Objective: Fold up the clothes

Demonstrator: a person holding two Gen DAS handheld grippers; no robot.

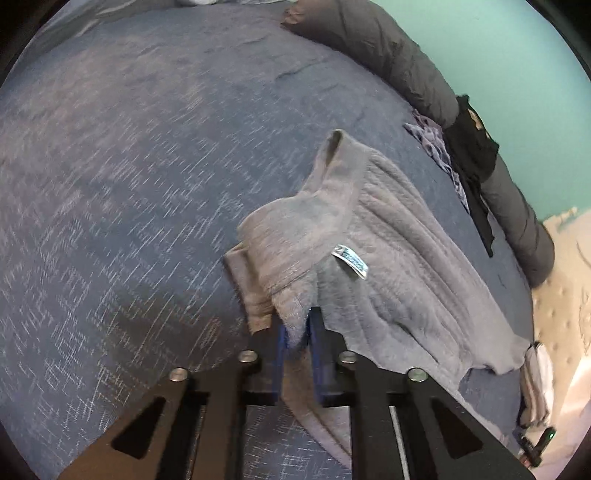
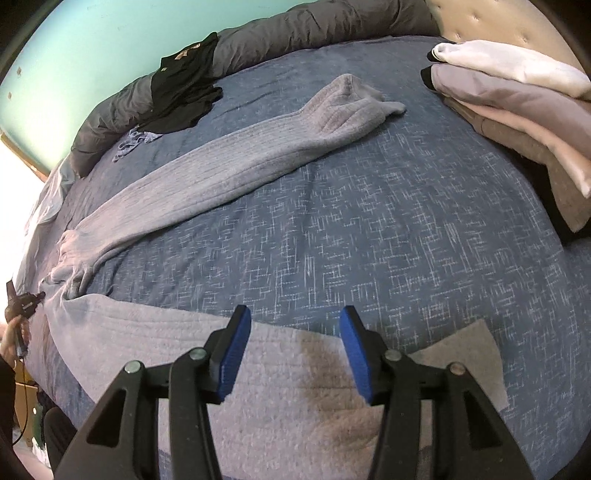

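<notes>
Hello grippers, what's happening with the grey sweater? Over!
Left gripper shut on grey sweater. Right gripper open above its hem. Blue bedspread ahead bare.

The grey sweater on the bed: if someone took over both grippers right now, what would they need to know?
Left gripper: shut on a bunch of the sweater near its collar label.
Right gripper: open, holding nothing, poised over the sweater's near edge.
Sweater: spread on the blue bedspread, one sleeve stretched out flat, not folded in.
Done: a stack of folded clothes sits at the right.
Left: fold this sweater; a black garment and a small patterned one wait by the grey bolster.
</notes>
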